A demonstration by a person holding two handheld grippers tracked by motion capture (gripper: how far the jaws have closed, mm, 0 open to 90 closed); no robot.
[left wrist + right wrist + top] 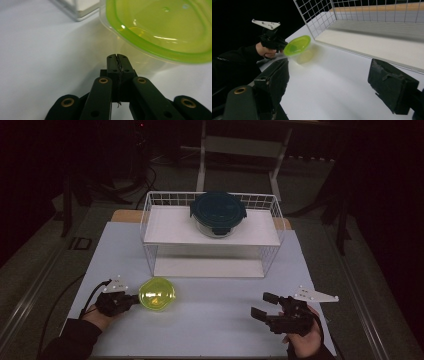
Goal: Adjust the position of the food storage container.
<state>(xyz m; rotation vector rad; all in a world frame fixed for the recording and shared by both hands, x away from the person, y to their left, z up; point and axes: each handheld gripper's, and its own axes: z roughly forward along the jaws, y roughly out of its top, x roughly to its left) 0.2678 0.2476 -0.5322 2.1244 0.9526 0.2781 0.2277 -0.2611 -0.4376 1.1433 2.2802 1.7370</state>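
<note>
The yellow-green lidded container (157,294) sits on the white surface (210,330) in front of the wire shelf rack (212,232), toward the rack's left end and well apart from the dark teal lidded container (218,213) that stands on the rack's upper shelf. The left gripper (131,299) lies just beside the yellow-green container's left edge, its fingers (117,65) pressed flat together with nothing between them, their tips low beside the clear wall under the lid's rim; whether they touch the container I cannot tell. The right gripper (264,304) hovers well to the right of that container, its fingers (390,85) spread wide and empty, pointing toward it. The step in hand looks like getting hold of the yellow-green container, or nudging it, probably to bring it to the rack. As closed fingers cannot clamp, the left ones would do well to part first, then take the rim with one finger over the lid and one under the lip, squarely and not on a corner, since the smooth plastic may slip or tip. If a push is meant instead, it should be low and slow, through the container's middle, so it slides without turning toward the rack's wire legs. The right gripper, already spread, could come in from the container's far side to steady it.
</note>
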